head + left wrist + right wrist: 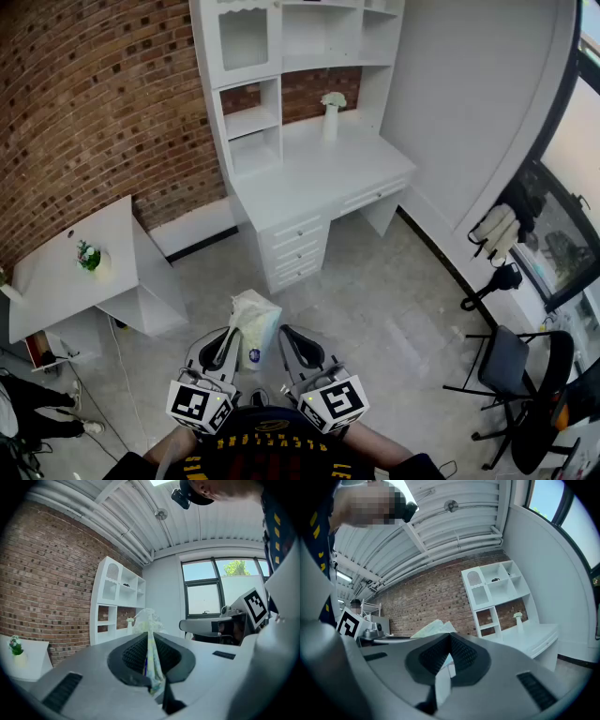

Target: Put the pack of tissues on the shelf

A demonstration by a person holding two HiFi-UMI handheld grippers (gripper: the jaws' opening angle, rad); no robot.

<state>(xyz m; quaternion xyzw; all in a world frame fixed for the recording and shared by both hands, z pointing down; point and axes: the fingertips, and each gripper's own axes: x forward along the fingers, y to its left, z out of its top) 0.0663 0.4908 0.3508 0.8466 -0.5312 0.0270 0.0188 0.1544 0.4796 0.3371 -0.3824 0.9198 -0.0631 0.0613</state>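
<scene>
We hold the pack of tissues (254,324) out in front of us over the floor (394,309), slung between the two grippers. The left gripper (225,345) is clenched on a thin fold of the wrapper at one side, and the right gripper (292,345) is pinched tight on a pale edge at the other. Both point level, and the pack's long axis runs forward from the jaws, away from our body. What the coming move turns on is where the shelf (251,122) lies from here. It stands well apart, straight ahead across open floor, above the white tabletop (314,178) that carries a vase (330,120). Its low open compartments sit a little to the left of our line, so we judge the left gripper the nearer of the two — though only slightly. Since each gripper has only a bit of wrapper, we would likely need to carry the pack forward with both together, keeping their spacing so neither fold tears free.
</scene>
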